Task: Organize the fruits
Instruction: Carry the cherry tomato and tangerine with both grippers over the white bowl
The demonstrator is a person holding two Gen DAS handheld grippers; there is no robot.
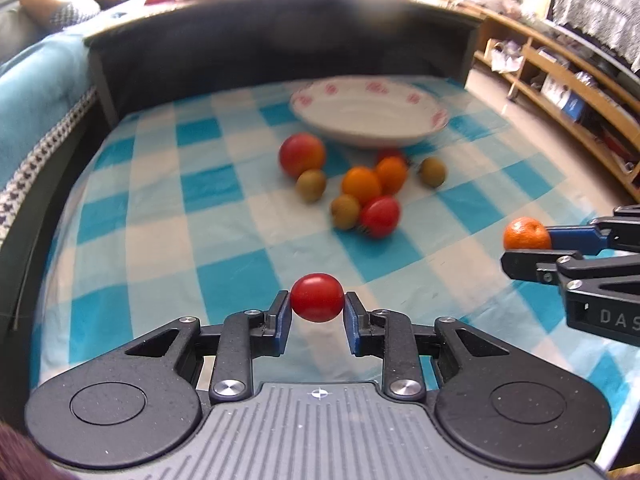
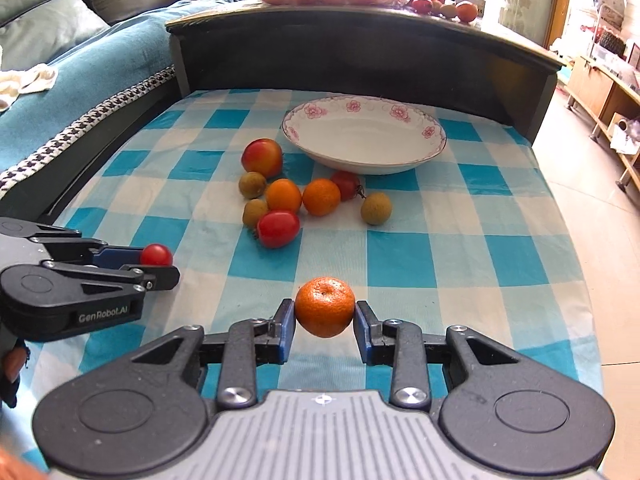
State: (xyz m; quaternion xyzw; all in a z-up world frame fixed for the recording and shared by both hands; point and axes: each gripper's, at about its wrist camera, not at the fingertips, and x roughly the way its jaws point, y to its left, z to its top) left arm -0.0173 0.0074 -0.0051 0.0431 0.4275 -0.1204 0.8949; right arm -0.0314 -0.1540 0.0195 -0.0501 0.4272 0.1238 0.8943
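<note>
Blue-and-white checked cloth covers the surface [image 2: 460, 240], with a dark headboard-like panel behind. At left, the left gripper [image 1: 317, 308] has its fingers clamped on a cherry tomato [image 1: 317, 297], lifted off the cloth, apparently for carrying to the flowered bowl [image 2: 432, 148], which is empty. Mid-surface, the loose fruit pile [image 2: 296, 200] lies just before the bowl. At right, the right gripper [image 2: 325, 318] pinches a mandarin [image 2: 325, 306], likewise raised. Only the right view shows more fruit atop the panel; the left view blurs it, but shows wooden shelving.
</note>
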